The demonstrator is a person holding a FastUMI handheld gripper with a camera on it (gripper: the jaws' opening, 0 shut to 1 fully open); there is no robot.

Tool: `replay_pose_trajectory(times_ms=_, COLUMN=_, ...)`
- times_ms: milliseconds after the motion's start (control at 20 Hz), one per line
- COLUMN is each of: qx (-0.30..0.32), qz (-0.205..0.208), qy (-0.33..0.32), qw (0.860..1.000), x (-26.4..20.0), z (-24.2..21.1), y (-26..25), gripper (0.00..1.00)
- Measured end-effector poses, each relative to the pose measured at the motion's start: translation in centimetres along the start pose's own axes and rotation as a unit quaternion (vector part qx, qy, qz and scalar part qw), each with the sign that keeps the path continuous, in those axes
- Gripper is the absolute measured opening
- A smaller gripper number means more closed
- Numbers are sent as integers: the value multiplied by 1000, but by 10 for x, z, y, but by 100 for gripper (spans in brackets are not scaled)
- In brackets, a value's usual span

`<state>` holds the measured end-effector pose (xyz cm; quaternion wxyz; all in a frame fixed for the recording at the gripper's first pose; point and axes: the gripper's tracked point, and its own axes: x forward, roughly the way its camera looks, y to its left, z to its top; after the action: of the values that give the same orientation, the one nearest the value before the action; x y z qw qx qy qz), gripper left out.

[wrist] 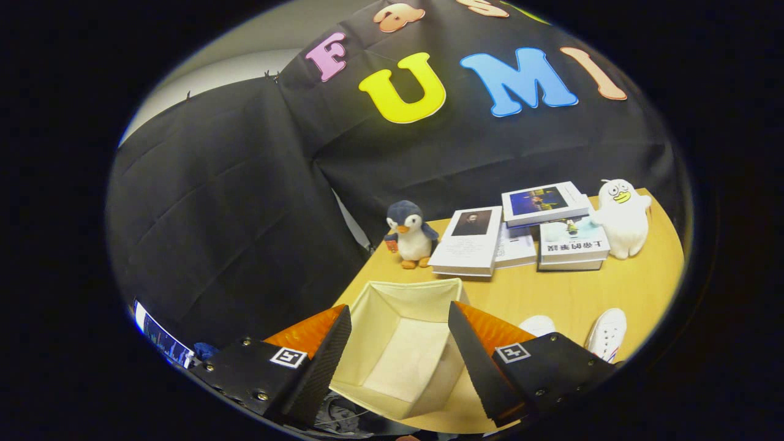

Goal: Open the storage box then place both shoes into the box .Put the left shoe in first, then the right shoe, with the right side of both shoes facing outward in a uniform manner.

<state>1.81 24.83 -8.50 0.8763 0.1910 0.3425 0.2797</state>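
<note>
Gripper (399,334) with fingers spread wide, holding nothing, poised above the storage box (401,349), which sits open and empty at the near corner of the table (551,294). Two white shoes (606,334) lie beyond the right finger, near the table's edge; which is the left cannot be told. Each shoe is judged light, with a soft upper and a stiffer sole; the heel collar should offer the surest hold. The box walls look like soft fabric and may buckle if pushed. Books (471,242) and a plush penguin (410,236) stand well behind, leaving bare tabletop between shoes and box.
</note>
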Motion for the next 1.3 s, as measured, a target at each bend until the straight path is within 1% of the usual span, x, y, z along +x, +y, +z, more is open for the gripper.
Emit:
replay_pose_trajectory(times_ms=150, qx=-11, qz=-36, qy=17, qw=999, x=-1, z=-17, y=-37, gripper=96)
replay_pose_trajectory(times_ms=550, qx=-11, qz=-90, qy=68, qw=994, x=7, z=-59, y=-110, gripper=96)
replay_pose_trajectory(times_ms=900, qx=30, qz=-119, qy=110, qw=986, x=15, z=-91, y=-164, gripper=97)
replay_pose_trajectory(times_ms=1150, qx=62, qz=-127, qy=155, qw=978, x=18, z=-126, y=-189, gripper=96)
replay_pose_trajectory(times_ms=1200, qx=68, qz=-129, qy=162, qw=976, x=19, z=-133, y=-193, gripper=95)
replay_pose_trajectory(times_ms=1300, qx=81, qz=-140, qy=174, qw=971, x=18, z=-145, y=-204, gripper=95)
